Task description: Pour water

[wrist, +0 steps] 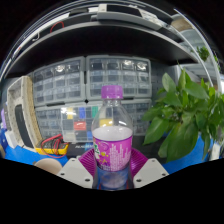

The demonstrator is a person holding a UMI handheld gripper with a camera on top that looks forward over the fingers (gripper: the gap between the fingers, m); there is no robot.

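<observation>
- Bottle (112, 140) upright at 6 o'clock, dead centre between the fingers, filling most of the near space.
- Gripper (112, 170) pinching the bottle: both purple pads (88, 163) press against its lower body, one each side, no gap seen.
- Room for moving: open space above the cap up to 12 o'clock; sides crowded.
- Plant (185, 115) close at 3 o'clock, leaves reaching toward the bottle's right side, near but not touching.
- Drawer cabinets (90, 85) behind the bottle from 10 to 1 o'clock, well beyond it, forming a wall across the back.
- Blue table (20, 157) edge visible at 8 o'clock and again at 4 o'clock under the plant.
- Small clutter at 8 to 9 o'clock near the left finger: a pale round thing (47, 165) and yellow bits; cannot tell what they are.
- Bottle looks: clear plastic, purple screw cap (112, 92) on, pink-magenta label round the middle, clear liquid above the label up to the shoulder.
- Label text too small to read.
- Counts: one bottle, one cap, one gripper with two fingers, one plant, at least two drawer cabinets side by side.
</observation>
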